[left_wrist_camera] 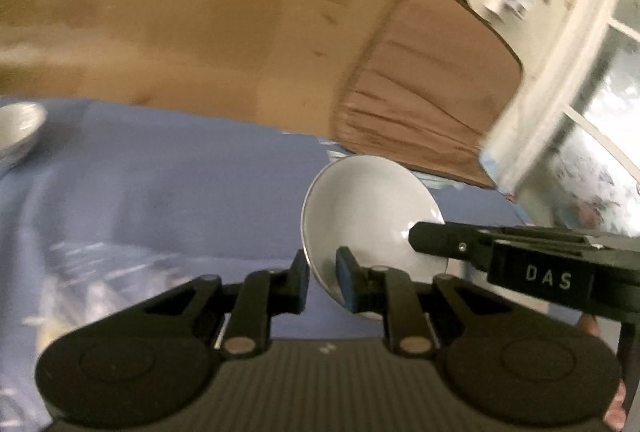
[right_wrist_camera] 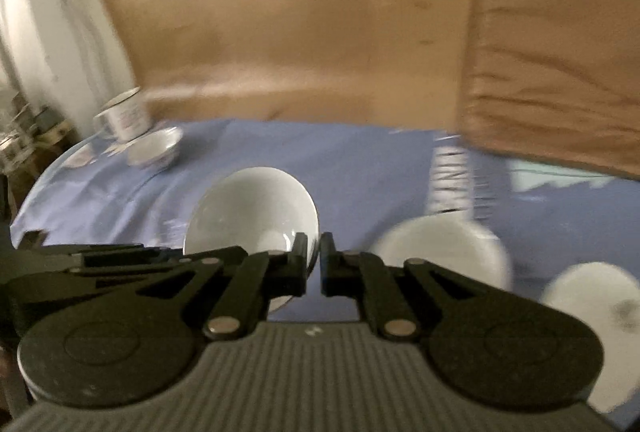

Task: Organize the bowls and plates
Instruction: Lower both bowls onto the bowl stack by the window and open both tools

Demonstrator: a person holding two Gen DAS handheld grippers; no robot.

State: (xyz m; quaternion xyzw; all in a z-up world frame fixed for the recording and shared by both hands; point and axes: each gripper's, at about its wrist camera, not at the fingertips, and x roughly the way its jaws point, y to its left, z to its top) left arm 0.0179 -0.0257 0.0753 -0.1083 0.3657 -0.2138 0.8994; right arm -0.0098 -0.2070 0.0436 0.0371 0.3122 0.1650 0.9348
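Note:
A plain white bowl (left_wrist_camera: 372, 208) hangs tilted above the blue tablecloth (left_wrist_camera: 168, 184), held from two sides. My left gripper (left_wrist_camera: 322, 266) is shut on its near rim, one pad inside the bowl and one outside. In the left wrist view my right gripper (left_wrist_camera: 414, 236) reaches in from the right and pinches the opposite rim. The right wrist view shows the same bowl (right_wrist_camera: 252, 212) with my right gripper (right_wrist_camera: 314, 252) shut on its right rim, and the left gripper's black body lies low on the left.
A patterned bowl (right_wrist_camera: 154, 148) and a mug (right_wrist_camera: 124, 116) stand at the table's far left. Two white dishes (right_wrist_camera: 440, 252) (right_wrist_camera: 592, 304) lie blurred at the right. A brown chair back (left_wrist_camera: 428, 84) rises behind the table's far edge. Both views are motion-blurred.

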